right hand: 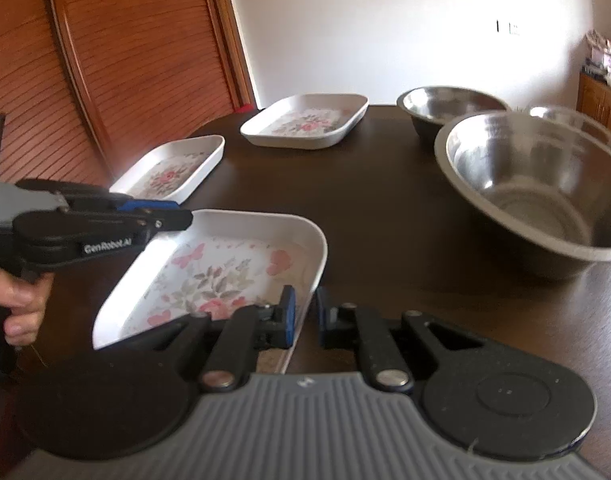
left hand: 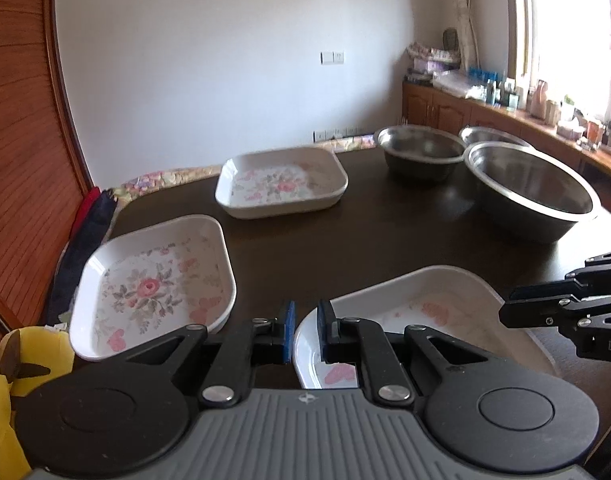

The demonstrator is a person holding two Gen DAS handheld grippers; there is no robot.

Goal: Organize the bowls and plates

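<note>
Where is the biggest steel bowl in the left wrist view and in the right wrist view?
Left wrist view: the biggest steel bowl sits right of centre, on the dark table.
Right wrist view: it fills the right side.
Shared landmark: the far floral plate, up and left of it.
</note>
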